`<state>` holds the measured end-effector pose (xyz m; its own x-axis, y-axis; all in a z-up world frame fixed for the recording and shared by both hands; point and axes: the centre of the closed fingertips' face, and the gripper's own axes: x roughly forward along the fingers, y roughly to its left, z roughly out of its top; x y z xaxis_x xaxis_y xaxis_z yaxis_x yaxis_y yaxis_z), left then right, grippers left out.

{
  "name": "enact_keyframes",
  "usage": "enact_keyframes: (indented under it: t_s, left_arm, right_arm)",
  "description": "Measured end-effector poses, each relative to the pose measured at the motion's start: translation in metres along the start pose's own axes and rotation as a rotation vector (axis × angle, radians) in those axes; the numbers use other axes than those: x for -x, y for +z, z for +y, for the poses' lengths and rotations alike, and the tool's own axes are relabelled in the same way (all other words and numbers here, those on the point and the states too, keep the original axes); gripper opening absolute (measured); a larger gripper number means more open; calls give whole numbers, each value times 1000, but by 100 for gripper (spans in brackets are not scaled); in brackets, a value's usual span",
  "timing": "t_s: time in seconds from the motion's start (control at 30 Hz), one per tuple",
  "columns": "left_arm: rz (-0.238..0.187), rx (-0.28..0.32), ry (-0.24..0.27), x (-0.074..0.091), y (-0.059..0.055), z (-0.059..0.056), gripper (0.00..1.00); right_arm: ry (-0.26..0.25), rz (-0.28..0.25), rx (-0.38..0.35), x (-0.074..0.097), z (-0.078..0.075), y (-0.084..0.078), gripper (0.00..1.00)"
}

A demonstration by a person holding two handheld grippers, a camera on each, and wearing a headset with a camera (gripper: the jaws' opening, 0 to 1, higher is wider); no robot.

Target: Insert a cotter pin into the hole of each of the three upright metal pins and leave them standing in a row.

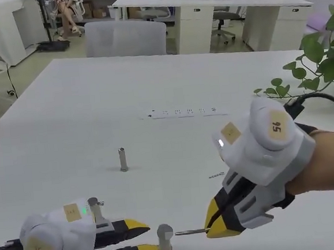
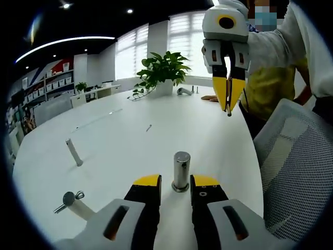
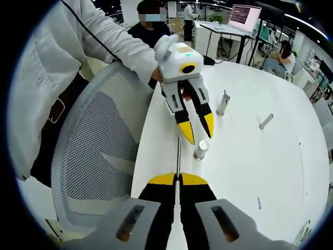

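A short metal pin point(image 1: 164, 239) stands upright near the table's front edge, just ahead of my open left gripper point(image 1: 142, 238). In the left gripper view that pin point(image 2: 181, 171) rises in the gap past the yellow tips. My right gripper point(image 1: 212, 225) is shut on a thin cotter pin point(image 1: 190, 232), whose free end points at the metal pin and stops a little short of it. In the right gripper view the cotter pin point(image 3: 178, 153) runs toward the metal pin point(image 3: 200, 150). A second pin point(image 1: 94, 203) has a cotter pin through it. A third pin point(image 1: 123, 159) stands bare farther back.
A loose cotter pin point(image 1: 216, 175) lies on the white table point(image 1: 96, 107) to the right. A white power strip point(image 1: 183, 112) lies across the middle. A potted plant point(image 1: 324, 60) stands at the right edge. A mesh chair point(image 3: 99, 166) sits below the table's edge.
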<state>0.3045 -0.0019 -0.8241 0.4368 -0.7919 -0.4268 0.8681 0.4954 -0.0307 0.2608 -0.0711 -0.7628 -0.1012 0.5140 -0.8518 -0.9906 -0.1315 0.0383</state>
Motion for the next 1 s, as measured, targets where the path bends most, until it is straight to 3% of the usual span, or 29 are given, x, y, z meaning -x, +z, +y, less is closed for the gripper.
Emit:
enact_keyframes:
  t_s: [0.13,0.37,0.57,0.8,1.0]
  left_arm:
    - [16,-4,0,-8,-7,-4,21]
    - [13,55,41,-20,-16,-5,20]
    - [-16,94,82,-24,-11,-1,20]
    - [-2,68,77,-29,-14,-9,15]
    - [3,50,74,-28,-14,-6,12]
  right_arm:
    - [-4,-1,-10,1,-1,-2,2]
    - [-11,-4,-22,2,-5,-2,2]
    - [-18,-4,-27,5,-7,-3,2]
    - [-23,-2,-33,6,-8,-4,2]
    - [-24,0,-38,6,-8,-5,2]
